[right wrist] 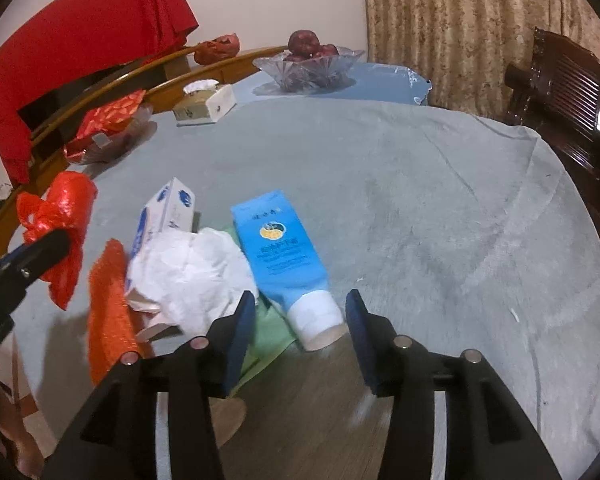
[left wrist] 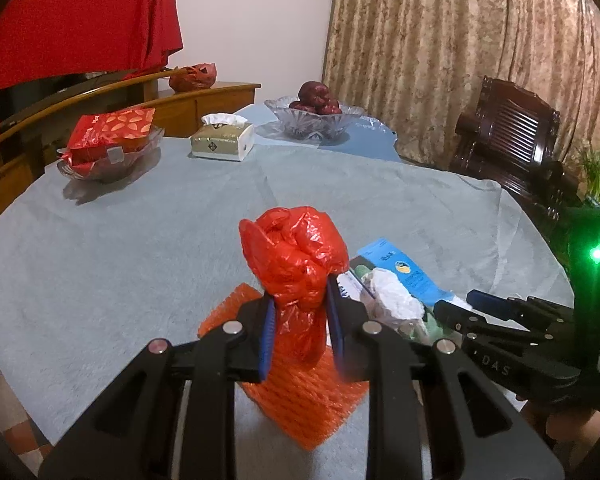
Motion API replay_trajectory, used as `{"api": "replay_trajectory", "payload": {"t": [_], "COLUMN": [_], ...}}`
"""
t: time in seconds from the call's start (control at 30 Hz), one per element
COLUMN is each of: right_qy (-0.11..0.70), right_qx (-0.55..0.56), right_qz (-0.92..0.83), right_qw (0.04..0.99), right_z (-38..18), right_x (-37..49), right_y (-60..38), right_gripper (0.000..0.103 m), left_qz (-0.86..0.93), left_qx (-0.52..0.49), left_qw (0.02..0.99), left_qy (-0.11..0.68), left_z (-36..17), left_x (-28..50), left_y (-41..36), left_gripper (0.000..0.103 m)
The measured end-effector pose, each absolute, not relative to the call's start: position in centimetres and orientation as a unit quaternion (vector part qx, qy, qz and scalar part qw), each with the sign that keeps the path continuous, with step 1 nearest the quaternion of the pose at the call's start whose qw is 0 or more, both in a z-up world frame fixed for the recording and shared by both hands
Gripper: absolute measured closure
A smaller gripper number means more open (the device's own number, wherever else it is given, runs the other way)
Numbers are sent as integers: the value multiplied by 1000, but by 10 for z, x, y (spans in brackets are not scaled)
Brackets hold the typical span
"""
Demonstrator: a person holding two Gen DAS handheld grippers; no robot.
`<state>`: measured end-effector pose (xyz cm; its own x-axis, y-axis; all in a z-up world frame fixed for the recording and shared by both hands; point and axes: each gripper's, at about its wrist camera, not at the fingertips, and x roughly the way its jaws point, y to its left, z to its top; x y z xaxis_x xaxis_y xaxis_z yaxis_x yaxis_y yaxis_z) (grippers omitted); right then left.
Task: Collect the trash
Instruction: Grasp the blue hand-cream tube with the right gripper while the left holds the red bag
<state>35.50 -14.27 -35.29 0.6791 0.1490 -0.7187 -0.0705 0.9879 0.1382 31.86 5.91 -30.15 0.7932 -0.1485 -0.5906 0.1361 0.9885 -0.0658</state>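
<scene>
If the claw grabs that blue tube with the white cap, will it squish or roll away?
The blue tube looks like soft plastic, so it would probably squish somewhat. Its body lies flat on the cloth, so rolling seems unlikely. The open right gripper sits around its round cap.

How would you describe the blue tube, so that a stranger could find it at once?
On the grey cloth of the round table, look at the small heap of rubbish nearest the right hand-held gripper. The blue tube lies flat at the heap's right edge, beside the crumpled white paper. It alone is bright blue with a white cap.
</scene>
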Motion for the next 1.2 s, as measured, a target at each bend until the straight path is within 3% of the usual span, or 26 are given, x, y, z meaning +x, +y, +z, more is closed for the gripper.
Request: {"api": "replay_trajectory", "payload": {"t": [0.23,0.37,0.8,1.2], "right_qy": [414,418,385,340], "right_qx": [38,48,71,86], "right_qz": [75,93,82,55], "right_qw": [907,903,916,935], "right_z": [-369,-369,-330,-266], "right_x": [369,370,335,274], "right_y": [-143,-144,-167,-203], "right_gripper": [55,72,72,72], "left_qz": [-71,-73,-87,-115], "left_qx": [-11,-12,-4,3], "left_qw": [943,941,940,942], "left_qy": [324,330,330,315], "left_z": [-312,-316,-310,-271], "left_x": [328,331,323,287], "left_y": [61,61,48,4], "left_gripper": [81,81,81,81]}}
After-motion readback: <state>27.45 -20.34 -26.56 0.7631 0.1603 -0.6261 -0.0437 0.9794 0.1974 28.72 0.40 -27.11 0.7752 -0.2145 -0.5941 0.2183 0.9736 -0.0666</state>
